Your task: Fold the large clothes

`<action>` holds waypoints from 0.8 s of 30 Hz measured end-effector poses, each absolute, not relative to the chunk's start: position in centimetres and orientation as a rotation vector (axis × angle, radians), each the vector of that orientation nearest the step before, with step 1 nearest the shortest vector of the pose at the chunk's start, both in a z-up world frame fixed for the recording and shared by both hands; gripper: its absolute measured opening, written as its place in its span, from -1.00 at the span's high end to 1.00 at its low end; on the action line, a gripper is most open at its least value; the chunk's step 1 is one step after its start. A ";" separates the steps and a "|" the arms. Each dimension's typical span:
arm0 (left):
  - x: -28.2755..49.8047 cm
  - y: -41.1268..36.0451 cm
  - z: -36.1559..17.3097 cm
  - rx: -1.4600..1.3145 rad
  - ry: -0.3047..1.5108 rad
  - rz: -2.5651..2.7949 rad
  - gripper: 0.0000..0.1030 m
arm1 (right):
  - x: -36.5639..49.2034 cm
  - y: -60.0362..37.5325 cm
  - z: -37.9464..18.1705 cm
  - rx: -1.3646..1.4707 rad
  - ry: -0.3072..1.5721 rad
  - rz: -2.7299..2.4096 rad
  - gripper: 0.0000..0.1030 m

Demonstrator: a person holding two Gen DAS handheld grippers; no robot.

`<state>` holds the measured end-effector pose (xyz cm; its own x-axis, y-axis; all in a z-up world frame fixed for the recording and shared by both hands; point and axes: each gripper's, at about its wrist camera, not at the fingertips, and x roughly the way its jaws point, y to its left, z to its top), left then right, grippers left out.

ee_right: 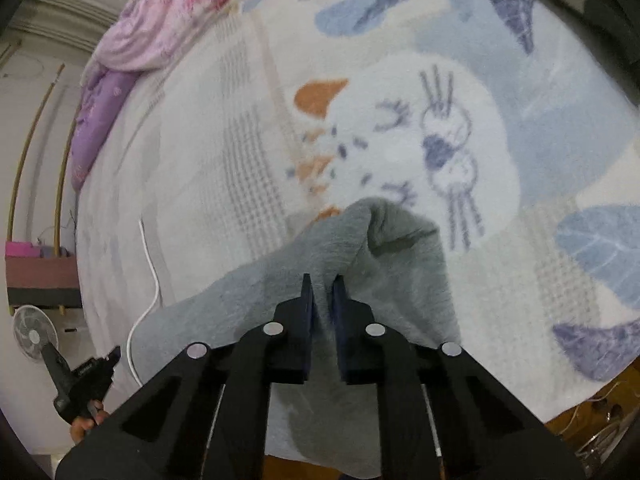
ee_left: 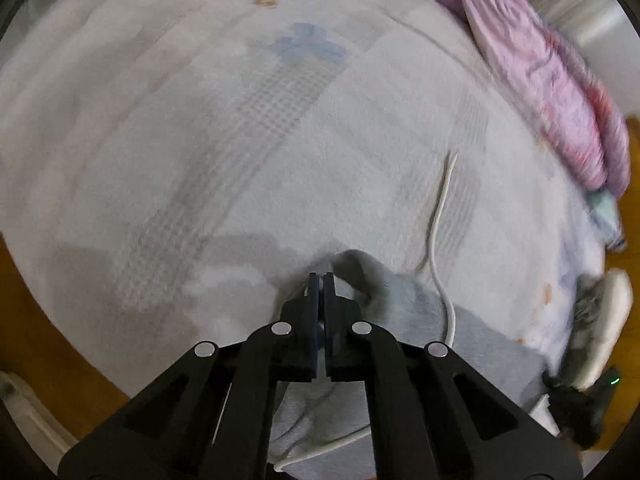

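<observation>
Grey garment (ee_right: 360,264): spread on bed (ee_right: 540,280) near front edge; soft, limp, light, prone to sag; best taken at hems or corners. Left tool (ee_left: 320,280) clamped on an edge; right tool (ee_right: 322,284) pinching a raised fold.

Patterned bed blanket (ee_right: 460,92), pink-purple bedding (ee_left: 552,80), white wall (ee_right: 24,152), standing fan (ee_right: 32,336), wooden floor (ee_left: 40,320)

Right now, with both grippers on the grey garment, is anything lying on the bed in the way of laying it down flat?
Yes: a white cord runs across the patterned blanket and over the grey garment, between the left gripper and the right gripper. The pink quilt sits bunched at the bed's far edge, clear of the folding area.
</observation>
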<state>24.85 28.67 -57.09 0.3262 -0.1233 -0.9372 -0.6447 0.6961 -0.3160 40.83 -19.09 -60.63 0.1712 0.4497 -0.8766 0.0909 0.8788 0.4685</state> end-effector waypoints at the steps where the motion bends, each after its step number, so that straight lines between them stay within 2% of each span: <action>1: 24.8 28.5 -58.0 -0.757 1.251 0.403 0.97 | 40.7 -19.4 -60.8 0.443 1.387 0.252 0.85; 5: 25.3 27.1 -60.4 -0.729 1.331 0.401 0.97 | 40.2 -19.9 -63.3 0.440 1.414 0.145 0.84; 8: 25.6 27.5 -61.2 -0.722 1.349 0.425 0.97 | 40.2 -20.3 -64.4 0.529 1.452 0.082 0.67; 9: 25.6 27.9 -61.4 -0.741 1.361 0.424 0.97 | 40.2 -20.2 -63.5 0.520 1.441 0.073 0.50; 13: 25.3 28.8 -58.5 -0.744 1.280 0.370 0.95 | 38.9 -17.9 -57.7 0.337 1.352 0.079 0.47; 15: 24.9 28.9 -57.2 -0.768 1.246 0.340 0.85 | 37.9 -15.4 -55.9 0.289 1.316 0.174 0.47; 16: 24.6 28.8 -56.5 -0.784 1.225 0.333 0.69 | 37.4 -13.1 -55.3 0.281 1.309 0.274 0.50; 18: 24.2 28.2 -55.7 -0.804 1.197 0.306 0.62 | 36.8 -9.3 -55.0 0.245 1.311 0.400 0.57; 19: 24.1 27.5 -55.4 -0.829 1.182 0.277 0.62 | 36.3 -6.7 -55.2 0.209 1.309 0.458 0.73; 20: 24.1 26.9 -55.2 -0.848 1.176 0.256 0.61 | 36.0 -5.0 -55.5 0.176 1.314 0.487 0.81; 22: 24.6 25.3 -55.3 -0.804 1.197 0.230 0.40 | 35.6 -2.1 -56.7 0.127 1.350 0.505 0.86; 23: 25.0 24.7 -55.5 -0.767 1.216 0.236 0.38 | 35.5 -1.4 -57.6 0.094 1.371 0.484 0.88; 24: 25.5 23.9 -56.4 -0.729 1.245 0.241 0.38 | 35.6 -1.0 -58.7 0.047 1.382 0.449 0.99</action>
<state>25.50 23.94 -56.38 0.3292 -0.2144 -0.9196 -0.5422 0.7544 -0.3700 35.56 -0.99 -58.74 0.1177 0.3335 -0.9354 -0.2794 0.9150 0.2911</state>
